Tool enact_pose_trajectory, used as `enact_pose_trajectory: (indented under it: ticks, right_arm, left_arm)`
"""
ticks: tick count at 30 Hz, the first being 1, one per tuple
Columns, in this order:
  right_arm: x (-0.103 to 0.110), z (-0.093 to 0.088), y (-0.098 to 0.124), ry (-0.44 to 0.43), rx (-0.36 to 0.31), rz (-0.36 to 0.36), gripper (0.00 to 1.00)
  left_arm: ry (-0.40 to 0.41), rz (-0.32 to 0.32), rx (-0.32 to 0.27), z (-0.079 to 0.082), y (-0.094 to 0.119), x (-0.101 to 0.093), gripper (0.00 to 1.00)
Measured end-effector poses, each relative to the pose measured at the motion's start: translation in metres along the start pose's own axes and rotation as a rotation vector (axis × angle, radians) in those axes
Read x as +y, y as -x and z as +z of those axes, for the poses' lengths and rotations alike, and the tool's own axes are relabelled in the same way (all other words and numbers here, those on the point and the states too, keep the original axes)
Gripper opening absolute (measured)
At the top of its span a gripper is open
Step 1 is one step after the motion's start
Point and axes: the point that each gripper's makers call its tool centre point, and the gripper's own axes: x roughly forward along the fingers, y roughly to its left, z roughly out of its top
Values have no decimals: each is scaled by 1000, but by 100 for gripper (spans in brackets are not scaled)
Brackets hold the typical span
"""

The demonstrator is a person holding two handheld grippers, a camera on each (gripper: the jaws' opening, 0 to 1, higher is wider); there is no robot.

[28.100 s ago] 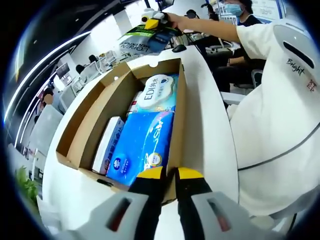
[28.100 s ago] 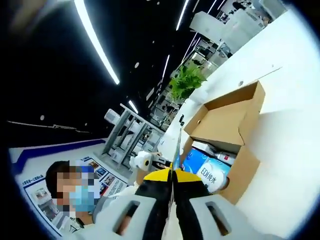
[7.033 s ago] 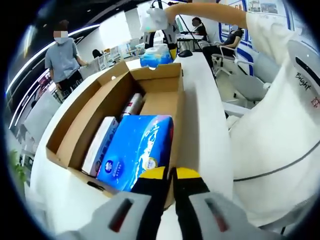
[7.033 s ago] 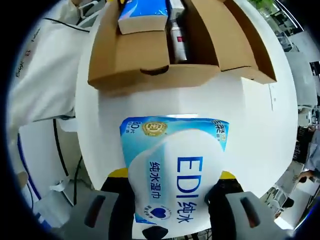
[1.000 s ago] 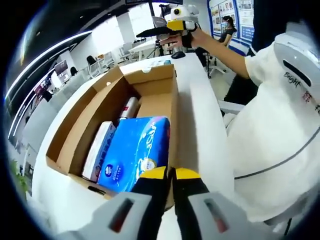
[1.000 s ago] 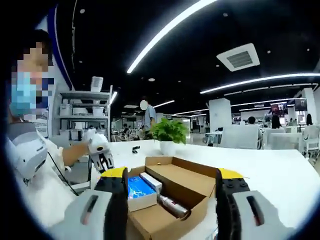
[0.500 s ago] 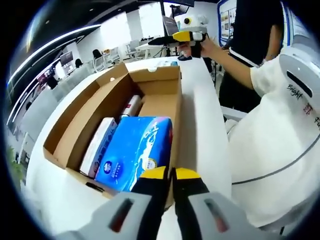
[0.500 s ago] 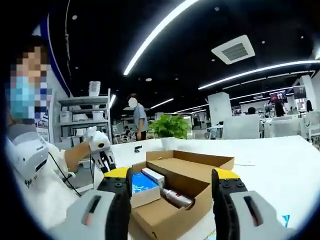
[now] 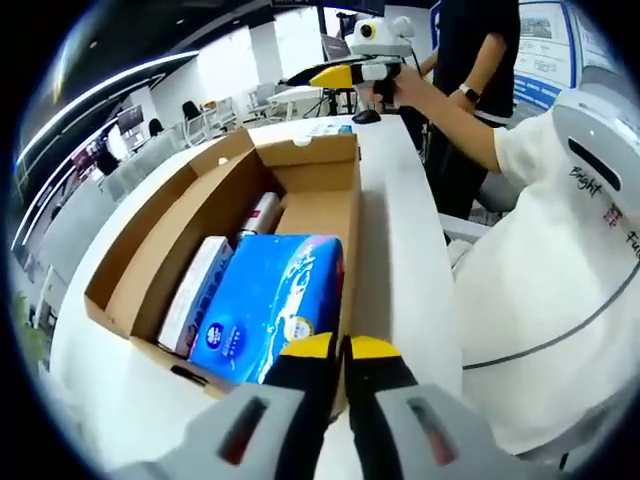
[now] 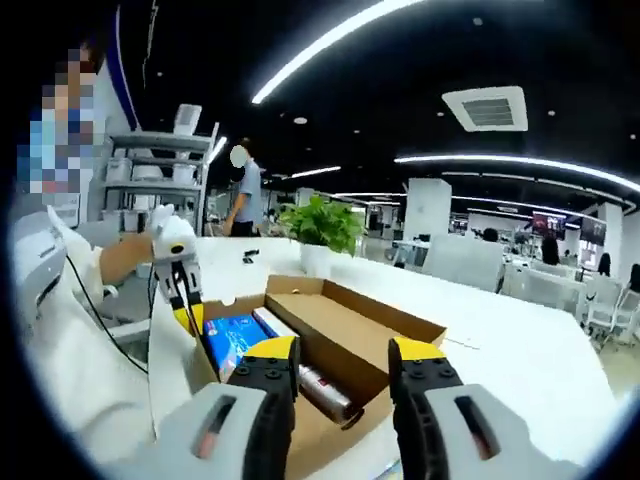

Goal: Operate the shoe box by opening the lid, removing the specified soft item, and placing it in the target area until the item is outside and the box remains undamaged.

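Your left gripper has its jaws pressed together at the near edge of the open shoe box, just beside the blue tissue pack lying inside (a white box and a silvery tube sit alongside it). Your right gripper, jaws apart and empty, hovers above the box's far end.

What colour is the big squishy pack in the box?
Bright blue with white swirls; the pack shows best in the left gripper view.
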Motion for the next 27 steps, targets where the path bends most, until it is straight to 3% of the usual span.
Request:
enact_pose_trajectory:
  ticks: [1,6,9,13,16,19,21,27]
  right_arm:
    - [-6,-11,-1,16,92,-60,36]
    - [3,-8,-15,45,101,-63,36]
    - [10,0,-25,136,107,-48,36]
    - [20,4,-34,177,116,-1,34]
    - [18,5,-45,204,138,-7,34]
    - [25,-4,-51,192,196,55,39]
    - [32,-6,-54,199,200,96,38]
    - [38,-11,-61,194,211,131,39]
  left_arm:
    - [-1,-1,2,0,0,0,3]
    - [16,2,5,0,0,0,3]
    - [17,5,10,0,-1,0,3]
    - [3,0,4,0,-1,0,3]
    - [-4,-3,2,0,-1,-1,3]
    - [0,-6,3,1,-1,-1,3]
    - [1,-4,1,1,-1,-1,3]
    - [-2,-3,1,0,-1,-1,3]
